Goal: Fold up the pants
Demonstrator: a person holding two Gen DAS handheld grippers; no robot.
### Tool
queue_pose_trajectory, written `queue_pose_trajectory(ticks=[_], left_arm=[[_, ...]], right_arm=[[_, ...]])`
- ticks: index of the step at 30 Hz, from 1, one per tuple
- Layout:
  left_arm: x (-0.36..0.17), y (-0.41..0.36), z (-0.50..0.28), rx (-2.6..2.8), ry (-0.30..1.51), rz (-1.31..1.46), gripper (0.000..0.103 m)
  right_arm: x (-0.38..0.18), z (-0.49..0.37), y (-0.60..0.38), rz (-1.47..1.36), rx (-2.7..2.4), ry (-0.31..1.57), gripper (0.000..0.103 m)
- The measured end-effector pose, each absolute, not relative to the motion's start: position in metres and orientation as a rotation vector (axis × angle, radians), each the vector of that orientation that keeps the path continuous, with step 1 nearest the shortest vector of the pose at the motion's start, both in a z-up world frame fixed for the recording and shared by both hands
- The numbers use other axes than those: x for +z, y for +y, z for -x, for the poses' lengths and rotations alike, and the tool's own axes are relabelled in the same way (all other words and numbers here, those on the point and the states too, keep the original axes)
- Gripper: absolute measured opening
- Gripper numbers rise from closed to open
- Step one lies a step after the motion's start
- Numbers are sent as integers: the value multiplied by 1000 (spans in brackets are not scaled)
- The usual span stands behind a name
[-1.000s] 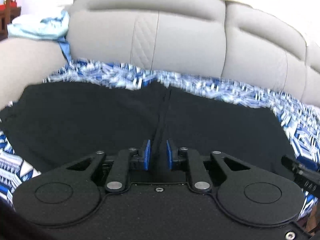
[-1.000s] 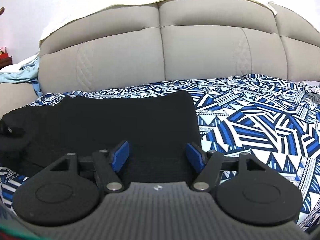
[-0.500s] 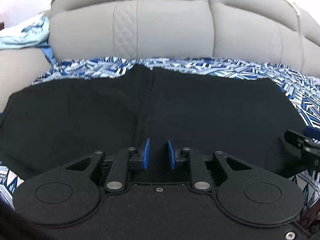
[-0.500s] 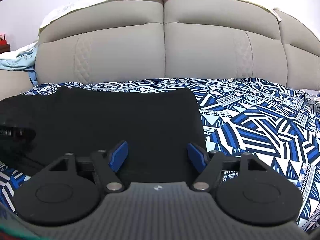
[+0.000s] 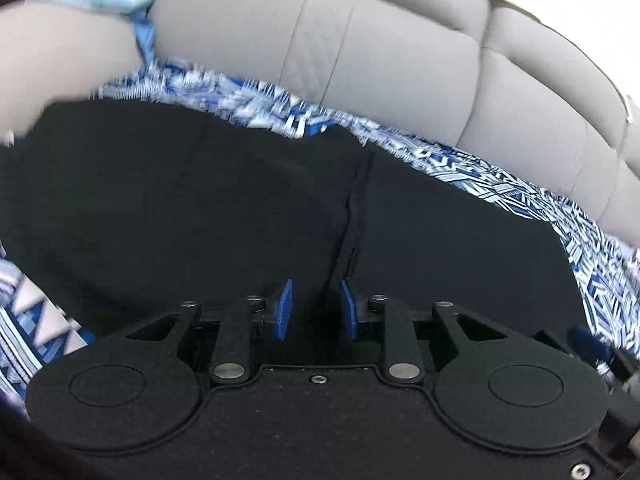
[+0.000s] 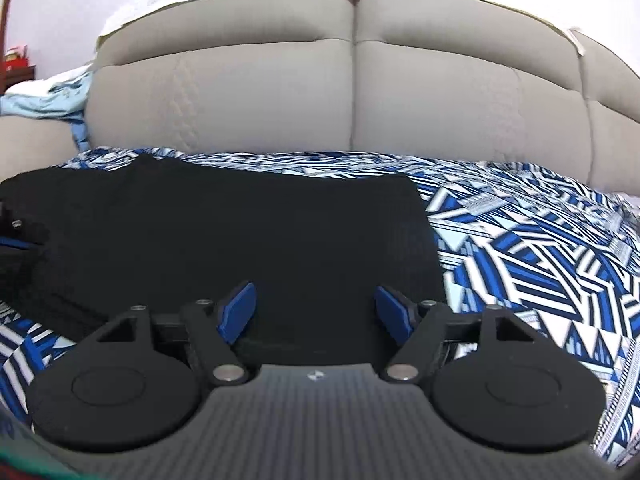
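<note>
Black pants (image 5: 240, 208) lie flat on a blue-and-white patterned sheet (image 5: 592, 264), their middle seam running up from my left gripper. My left gripper (image 5: 315, 310) hovers over the near edge of the pants, its blue pads a narrow gap apart with dark cloth between them; a grip cannot be told. In the right wrist view the pants (image 6: 240, 240) fill the left and middle. My right gripper (image 6: 316, 310) is wide open and empty over their near right part. The left gripper's tip (image 6: 12, 240) shows at the far left edge.
A grey padded headboard (image 6: 352, 92) stands behind the bed. Light blue cloth (image 6: 44, 96) lies on a rounded cushion (image 5: 60, 60) at the back left. Patterned sheet (image 6: 540, 272) spreads to the right of the pants. The right gripper's tip (image 5: 588, 344) shows at the left view's lower right.
The left wrist view has swung and tilted, so the seam now sits right of centre and the view is blurred. The right gripper has stayed open and nearly still.
</note>
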State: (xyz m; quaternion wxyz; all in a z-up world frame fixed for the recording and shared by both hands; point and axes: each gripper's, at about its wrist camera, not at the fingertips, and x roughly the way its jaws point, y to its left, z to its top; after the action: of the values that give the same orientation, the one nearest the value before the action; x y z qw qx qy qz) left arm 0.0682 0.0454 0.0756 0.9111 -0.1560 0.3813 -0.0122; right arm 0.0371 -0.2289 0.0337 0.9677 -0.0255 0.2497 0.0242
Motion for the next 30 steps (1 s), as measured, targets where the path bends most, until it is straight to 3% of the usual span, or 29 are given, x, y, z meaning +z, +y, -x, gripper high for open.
queue_pose_trajectory(ticks=[7, 16, 18, 20, 24, 26, 29, 30], left_arm=[[67, 44, -66, -46, 809, 319, 25], [67, 45, -68, -59, 826, 310, 24], [67, 48, -69, -54, 830, 309, 21], [65, 51, -70, -40, 836, 294, 11], [63, 61, -71, -63, 838, 341, 11], [62, 63, -71, -71, 837, 345, 11], [62, 64, -71, -85, 830, 335, 11], [61, 65, -71, -89, 827, 337, 11]], right_arm=[[43, -44, -205, 94, 107, 503, 80], [89, -143, -142, 280, 274, 471, 82], [90, -165, -124, 338, 321, 484, 82], [86, -187, -108, 362, 378, 517, 82], [73, -218, -90, 357, 458, 600, 81], [63, -226, -87, 343, 493, 653, 73], [62, -232, -91, 252, 545, 679, 32], [63, -232, -92, 238, 529, 678, 13]])
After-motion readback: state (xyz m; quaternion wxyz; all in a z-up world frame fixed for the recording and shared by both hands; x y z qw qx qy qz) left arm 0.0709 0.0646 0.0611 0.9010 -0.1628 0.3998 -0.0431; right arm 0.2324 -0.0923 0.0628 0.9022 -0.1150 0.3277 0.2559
